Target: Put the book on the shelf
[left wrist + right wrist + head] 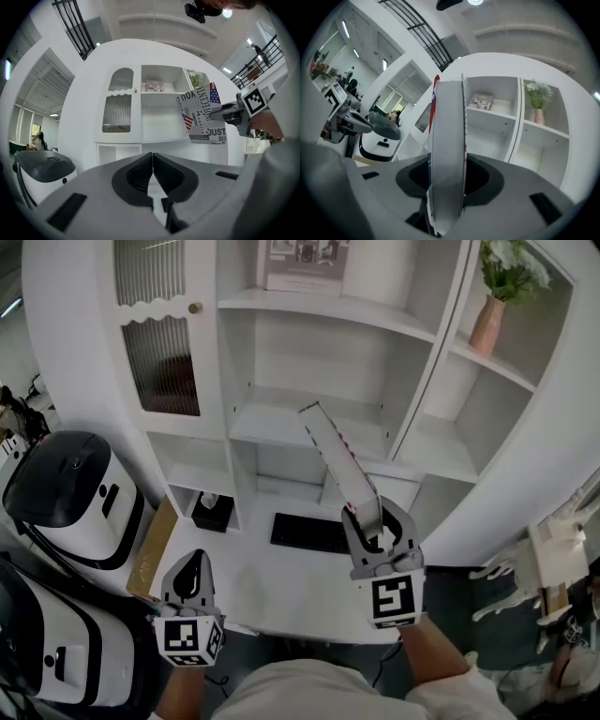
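Head view, shelf unit (319,423): white and tall, with open compartments and a ribbed-glass door at upper left.
Desk (281,587): white top below the shelf unit, with a dark keyboard (309,532) lying on it.
Book (337,465): thin, with a newsprint-and-flag cover; held in the air edge-on above the desk, in front of the middle compartments and clear of the shelf boards.
Right gripper (378,521): jaws clamped on the book's near end, one pad on each cover.
Left gripper (190,563): low at the left by the desk's edge, jaws together with nothing between them.
Vase (487,322): pink, holding flowers, in the upper right compartment.
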Motion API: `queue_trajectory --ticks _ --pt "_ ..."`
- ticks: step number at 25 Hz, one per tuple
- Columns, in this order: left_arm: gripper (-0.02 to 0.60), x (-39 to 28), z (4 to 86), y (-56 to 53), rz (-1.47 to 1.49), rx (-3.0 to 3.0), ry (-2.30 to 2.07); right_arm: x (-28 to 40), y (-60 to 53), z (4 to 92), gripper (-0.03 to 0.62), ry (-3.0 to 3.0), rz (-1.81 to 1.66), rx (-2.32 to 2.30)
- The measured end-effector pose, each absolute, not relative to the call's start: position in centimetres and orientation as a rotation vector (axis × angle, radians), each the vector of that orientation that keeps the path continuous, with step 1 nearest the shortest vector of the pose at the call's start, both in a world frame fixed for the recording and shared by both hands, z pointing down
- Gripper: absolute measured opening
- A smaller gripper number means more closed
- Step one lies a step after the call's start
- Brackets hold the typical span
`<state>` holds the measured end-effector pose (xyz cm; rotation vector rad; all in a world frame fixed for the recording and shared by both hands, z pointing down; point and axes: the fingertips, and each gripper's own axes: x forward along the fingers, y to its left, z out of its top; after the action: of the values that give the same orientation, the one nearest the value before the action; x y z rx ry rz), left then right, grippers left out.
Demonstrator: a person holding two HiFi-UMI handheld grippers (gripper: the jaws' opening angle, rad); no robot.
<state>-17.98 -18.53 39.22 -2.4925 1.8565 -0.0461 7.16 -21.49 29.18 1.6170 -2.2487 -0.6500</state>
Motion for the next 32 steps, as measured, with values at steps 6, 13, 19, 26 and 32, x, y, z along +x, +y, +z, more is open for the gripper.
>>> queue_trajectory --ticks 6,13,19,26,32 --pt "0.006 -17.2 39.4 -20.0 -0.043 -2.507 1.853 6.3 -23.9 27.3 0.170 -2.072 -0.816 1.526" --pt "0.006 -16.8 39.9 -21.1 -0.042 -2.514 1.863 5.9 -26.7 25.7 0.169 -1.839 -0.995 1.432" --pt "0.006 -16.9 40.3 -21.8 -0.036 -2.514 1.878 5.4 -29.4 25.2 0.169 -1.662 -1.095 1.356" --pt "0.006 -17.6 40.5 -22.0 -0.031 -2.504 1.905 4.9 -32.6 25.6 0.169 -1.513 -1.112 1.289" --pt "0.006 -18.5 40.9 -22.0 -0.030 -2.494 1.933 4.9 -36.0 27.1 0.169 -1.397 -1.079 1.219"
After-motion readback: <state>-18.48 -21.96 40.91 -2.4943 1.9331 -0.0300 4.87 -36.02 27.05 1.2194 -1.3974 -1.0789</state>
